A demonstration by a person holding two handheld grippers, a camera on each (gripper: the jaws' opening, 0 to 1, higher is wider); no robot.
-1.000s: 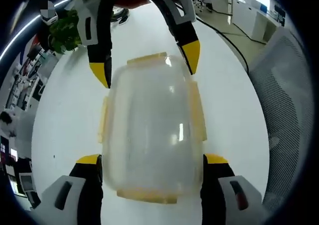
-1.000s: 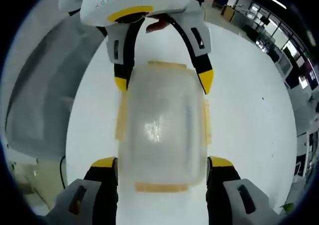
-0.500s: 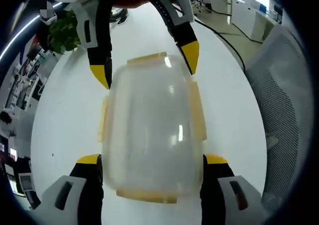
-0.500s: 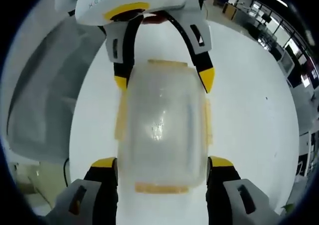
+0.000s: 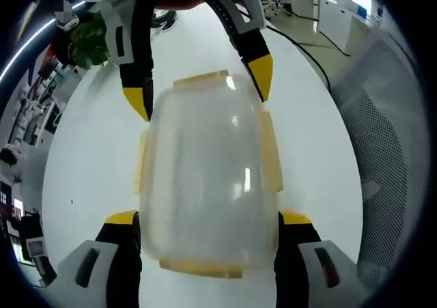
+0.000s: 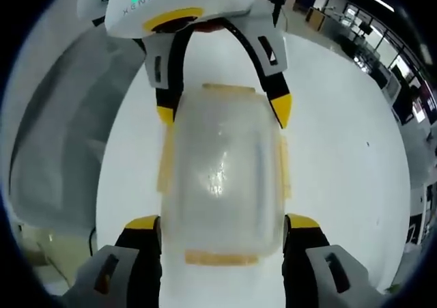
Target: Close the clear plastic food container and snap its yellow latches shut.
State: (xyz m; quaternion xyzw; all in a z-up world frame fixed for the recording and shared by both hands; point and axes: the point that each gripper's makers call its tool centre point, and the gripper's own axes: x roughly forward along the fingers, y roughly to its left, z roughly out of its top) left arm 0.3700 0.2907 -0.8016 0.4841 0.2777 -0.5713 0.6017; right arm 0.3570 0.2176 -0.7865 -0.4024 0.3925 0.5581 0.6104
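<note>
Clear plastic food container (image 5: 208, 178) — lid on, lying on a white table (image 5: 89, 164), held from both ends. In the left gripper view the left gripper (image 5: 208, 218) has its yellow-tipped jaws spread wide and set against the container's two long sides at the near end; the right gripper (image 5: 198, 86) comes in from the top and straddles the far end the same way. In the right gripper view the roles swap: right gripper (image 6: 222, 222) at the near end, left gripper (image 6: 222, 110) at the far end.

Yellow latches (image 5: 272, 151) lie flat along the sides and both ends.

Against the frames of a second ago — container and both grippers keep their places; only the background shifts slightly.

Mesh chair back (image 5: 386, 137) beside the table.
</note>
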